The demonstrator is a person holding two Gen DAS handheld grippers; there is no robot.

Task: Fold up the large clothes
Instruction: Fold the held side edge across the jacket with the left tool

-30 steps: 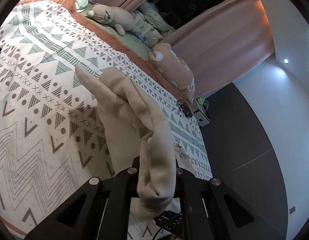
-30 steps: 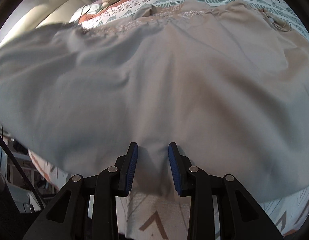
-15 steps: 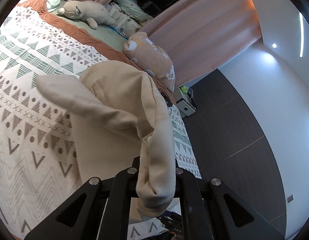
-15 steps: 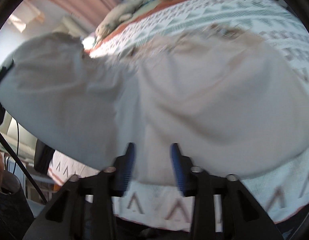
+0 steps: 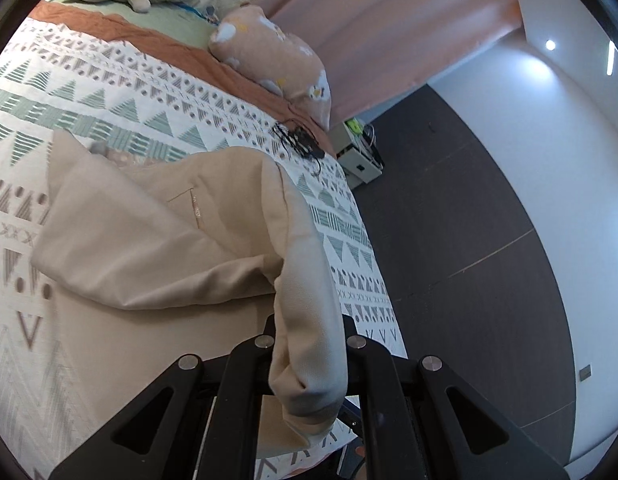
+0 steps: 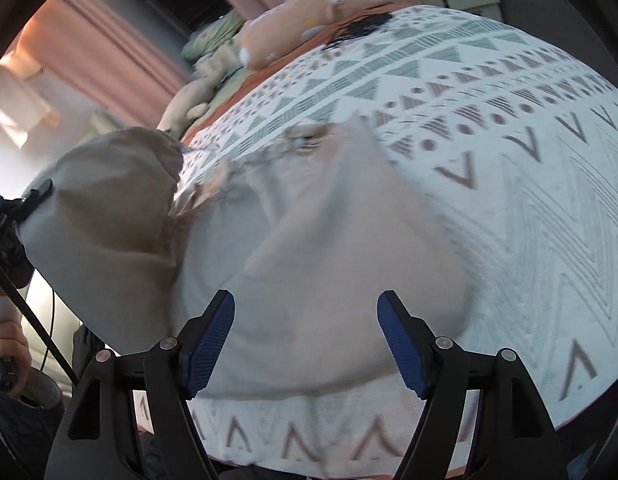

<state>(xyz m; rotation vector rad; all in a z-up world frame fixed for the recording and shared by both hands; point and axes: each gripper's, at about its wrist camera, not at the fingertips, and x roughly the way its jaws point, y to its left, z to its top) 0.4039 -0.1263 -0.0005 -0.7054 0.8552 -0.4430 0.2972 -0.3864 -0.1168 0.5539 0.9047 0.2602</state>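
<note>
The left tool point(image 5: 309, 364) clamps a bunched edge of the beige garment point(image 5: 157, 248), lifted over the bed point(image 5: 109, 92); the right tool point(image 6: 307, 336) is opening, nothing pinched. Risk — the unsupported side may sag and spoil the fold.

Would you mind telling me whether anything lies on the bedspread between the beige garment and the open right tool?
Nothing visible does. The right tool, its jaws opening, hangs right over the beige garment, with only bare patterned bedspread around. The left tool is shut on the fabric.
</note>
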